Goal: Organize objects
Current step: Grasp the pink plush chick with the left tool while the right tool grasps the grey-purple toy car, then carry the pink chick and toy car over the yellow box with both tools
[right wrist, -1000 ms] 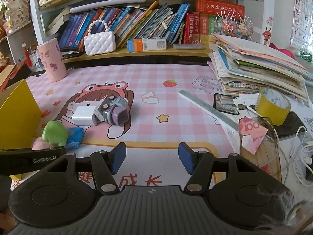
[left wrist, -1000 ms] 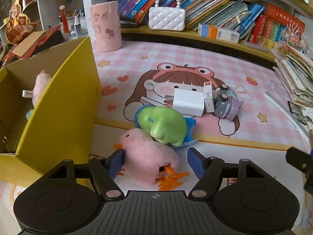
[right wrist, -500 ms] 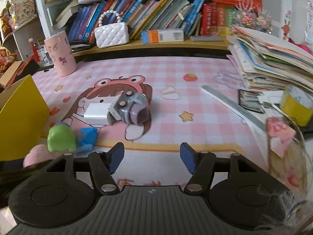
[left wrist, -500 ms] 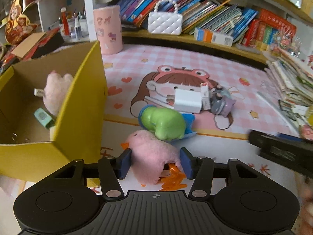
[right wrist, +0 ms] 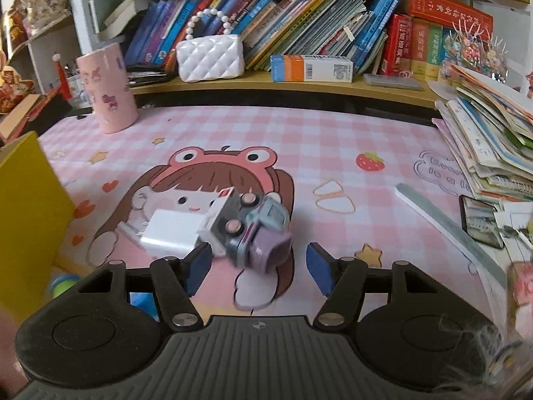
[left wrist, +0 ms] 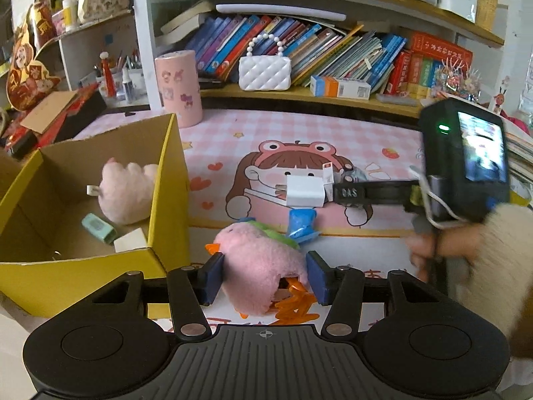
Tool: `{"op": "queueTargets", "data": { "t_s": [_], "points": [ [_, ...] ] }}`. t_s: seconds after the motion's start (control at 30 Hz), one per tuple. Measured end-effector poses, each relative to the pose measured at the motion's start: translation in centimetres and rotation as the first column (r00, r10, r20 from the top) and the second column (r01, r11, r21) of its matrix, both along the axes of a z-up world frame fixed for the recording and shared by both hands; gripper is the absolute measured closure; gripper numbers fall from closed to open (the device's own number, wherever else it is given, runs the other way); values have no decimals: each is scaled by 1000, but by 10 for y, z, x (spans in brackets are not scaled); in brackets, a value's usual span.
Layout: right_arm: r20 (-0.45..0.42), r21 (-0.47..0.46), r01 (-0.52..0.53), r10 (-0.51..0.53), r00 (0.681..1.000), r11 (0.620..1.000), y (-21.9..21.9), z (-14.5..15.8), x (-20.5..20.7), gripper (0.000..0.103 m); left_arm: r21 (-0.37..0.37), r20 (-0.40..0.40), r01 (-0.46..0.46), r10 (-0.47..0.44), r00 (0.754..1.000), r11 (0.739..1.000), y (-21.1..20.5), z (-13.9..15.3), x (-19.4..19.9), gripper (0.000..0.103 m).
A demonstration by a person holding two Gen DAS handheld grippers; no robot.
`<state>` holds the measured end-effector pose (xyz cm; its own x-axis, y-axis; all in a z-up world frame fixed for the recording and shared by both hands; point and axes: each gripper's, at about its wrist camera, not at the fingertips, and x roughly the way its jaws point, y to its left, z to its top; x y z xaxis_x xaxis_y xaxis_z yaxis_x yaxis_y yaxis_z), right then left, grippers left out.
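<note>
My left gripper (left wrist: 265, 276) is shut on a pink plush duck (left wrist: 260, 263), held clear of the mat beside the open yellow box (left wrist: 166, 180). Behind the duck, a green toy (left wrist: 279, 235) shows only as an edge, next to a blue wrapper (left wrist: 301, 220). In the right wrist view my right gripper (right wrist: 260, 265) stands open. A purple toy car (right wrist: 263, 230) lies just ahead of and partly between its fingers, untouched. A white charger (right wrist: 173, 233) leans against the car's left side.
The box holds a pink plush (left wrist: 128, 193), a mint eraser (left wrist: 100, 228) and a white block (left wrist: 130, 240). A pink cup (right wrist: 108, 93) stands at the back left, a book pile (right wrist: 486, 146) and a ruler (right wrist: 449, 226) at the right. A shelf (right wrist: 299, 83) runs behind.
The left jaws closed on the pink duck and lifted it off the mat beside the box. The right gripper travelled left and forward up to the toy car and charger.
</note>
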<state>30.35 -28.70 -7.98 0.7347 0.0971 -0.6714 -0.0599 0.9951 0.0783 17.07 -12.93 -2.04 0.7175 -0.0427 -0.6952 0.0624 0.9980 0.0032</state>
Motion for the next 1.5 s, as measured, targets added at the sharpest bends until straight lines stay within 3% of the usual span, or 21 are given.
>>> {"op": "queueTargets", "data": {
  "t_s": [0.3, 0.43, 0.6, 0.83, 1.13, 1.5],
  "points": [
    [-4, 7, 50, -50, 999, 999, 0, -12, 23, 44, 9, -14, -29, 29, 999, 1000, 11, -1, -9, 52],
    [-18, 26, 43, -43, 999, 999, -1, -18, 28, 57, 8, -15, -24, 24, 1000, 1000, 13, -1, -13, 52],
    [-3, 18, 56, -56, 998, 998, -5, -8, 13, 57, -10, -1, -3, 3, 1000, 1000, 15, 1, -19, 52],
    [16, 22, 78, -79, 997, 997, -7, 17, -36, 57, -57, 45, 42, -40, 998, 997, 24, 7, -30, 52],
    [25, 43, 106, -107, 994, 993, 11, 46, -130, 57, -90, 75, 119, -113, 991, 989, 48, 6, -50, 52],
    [-50, 37, 92, -90, 995, 995, 76, 42, -222, 57, -94, 39, 156, -153, 987, 983, 96, -6, -87, 52]
  ]
}}
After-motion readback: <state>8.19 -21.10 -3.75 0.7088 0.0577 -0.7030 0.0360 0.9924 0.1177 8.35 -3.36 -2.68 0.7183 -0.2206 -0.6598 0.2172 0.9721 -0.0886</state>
